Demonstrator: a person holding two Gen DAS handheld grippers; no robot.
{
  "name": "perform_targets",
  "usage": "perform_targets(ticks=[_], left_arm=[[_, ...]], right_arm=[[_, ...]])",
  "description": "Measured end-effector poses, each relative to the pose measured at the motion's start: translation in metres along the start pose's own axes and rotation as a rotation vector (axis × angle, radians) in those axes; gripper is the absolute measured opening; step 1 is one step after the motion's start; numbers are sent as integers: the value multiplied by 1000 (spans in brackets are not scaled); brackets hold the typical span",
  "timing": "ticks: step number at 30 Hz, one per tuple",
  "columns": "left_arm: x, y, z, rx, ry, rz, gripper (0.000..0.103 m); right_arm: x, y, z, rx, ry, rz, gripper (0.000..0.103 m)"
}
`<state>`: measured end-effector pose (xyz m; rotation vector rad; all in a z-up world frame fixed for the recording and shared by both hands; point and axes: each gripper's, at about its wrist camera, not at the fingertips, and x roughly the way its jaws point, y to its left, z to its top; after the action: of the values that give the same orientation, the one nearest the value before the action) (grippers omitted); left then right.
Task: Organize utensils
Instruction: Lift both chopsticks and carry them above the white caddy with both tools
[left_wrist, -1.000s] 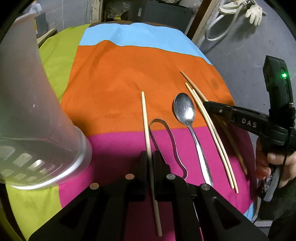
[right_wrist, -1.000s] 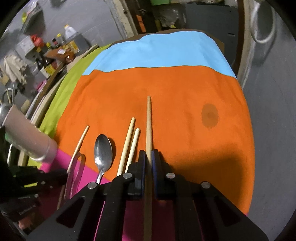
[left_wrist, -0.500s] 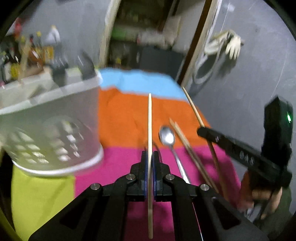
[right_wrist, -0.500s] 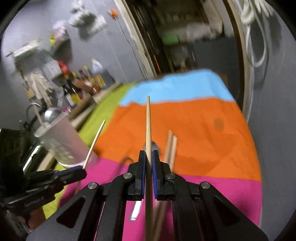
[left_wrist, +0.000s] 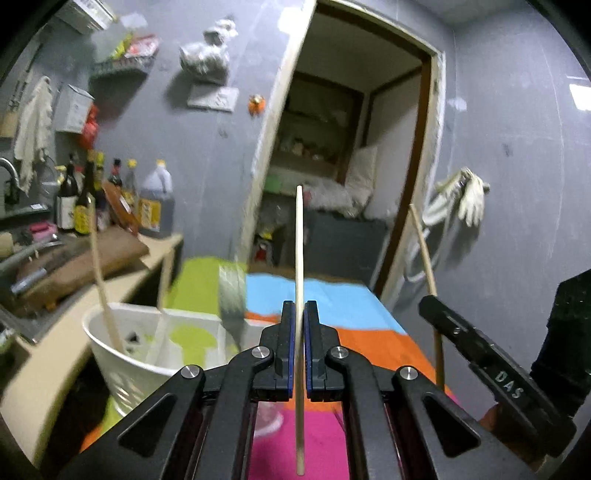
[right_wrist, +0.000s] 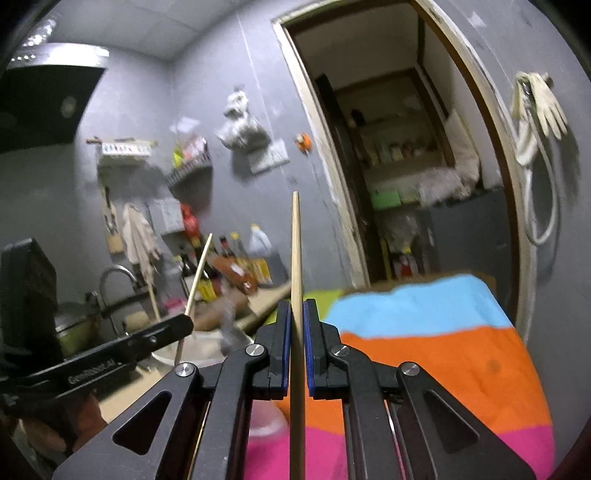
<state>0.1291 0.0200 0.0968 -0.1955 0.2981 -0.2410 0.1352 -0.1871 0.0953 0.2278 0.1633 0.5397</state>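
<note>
My left gripper (left_wrist: 300, 307) is shut on a pale chopstick (left_wrist: 299, 240), held in the air and pointing ahead. Low on the left of the left wrist view stands a white utensil holder (left_wrist: 110, 354) with two sticks (left_wrist: 99, 280) and a blurred grey utensil (left_wrist: 231, 295) in it. My right gripper (right_wrist: 294, 306) is shut on a darker chopstick (right_wrist: 295, 258), also off the table. Each view shows the other gripper: the right one (left_wrist: 428, 301) with its chopstick (left_wrist: 424, 251), the left one (right_wrist: 186, 323) with its chopstick (right_wrist: 201, 266). The holder (right_wrist: 199, 347) lies just behind it.
A striped blue, orange and pink cloth (right_wrist: 443, 354) covers the table below. At the left are a counter with several bottles (left_wrist: 110, 199) and a tap (right_wrist: 110, 280). An open doorway (left_wrist: 351, 166) is ahead, and gloves (left_wrist: 469, 195) hang on the grey wall.
Both grippers have risen off the cloth and tipped up towards level, each carrying its chopstick. The spoon and loose chopsticks have dropped out of view. The holder's open top now shows.
</note>
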Motion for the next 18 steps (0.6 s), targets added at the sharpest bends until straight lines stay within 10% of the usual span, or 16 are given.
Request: perform_targets(ticks=[18], left_arm=[[-9,119,62,-97,-160,92,2]], right_arm=[[72,48,40,55,-229,184,5]])
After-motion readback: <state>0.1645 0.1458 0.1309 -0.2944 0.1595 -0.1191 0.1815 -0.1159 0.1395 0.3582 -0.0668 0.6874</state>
